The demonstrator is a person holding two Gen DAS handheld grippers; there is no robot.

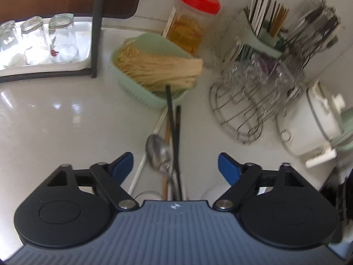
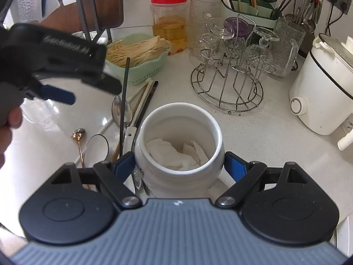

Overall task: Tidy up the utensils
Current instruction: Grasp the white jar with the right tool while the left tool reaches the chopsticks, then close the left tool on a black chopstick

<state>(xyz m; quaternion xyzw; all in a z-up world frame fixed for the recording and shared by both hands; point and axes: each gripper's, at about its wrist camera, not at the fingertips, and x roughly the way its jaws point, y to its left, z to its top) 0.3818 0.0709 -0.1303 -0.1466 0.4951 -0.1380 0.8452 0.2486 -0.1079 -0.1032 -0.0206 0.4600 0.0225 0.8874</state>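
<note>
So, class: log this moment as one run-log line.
left gripper: open over utensil pile | right gripper: shut on white jar

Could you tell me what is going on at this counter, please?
A person is sorting utensils with two handheld grippers. The right gripper is clamped around a white ceramic jar holding only crumpled white paper. The left gripper hangs open above the loose pile of black chopsticks and a steel spoon; nothing is in the jar yet.
</note>
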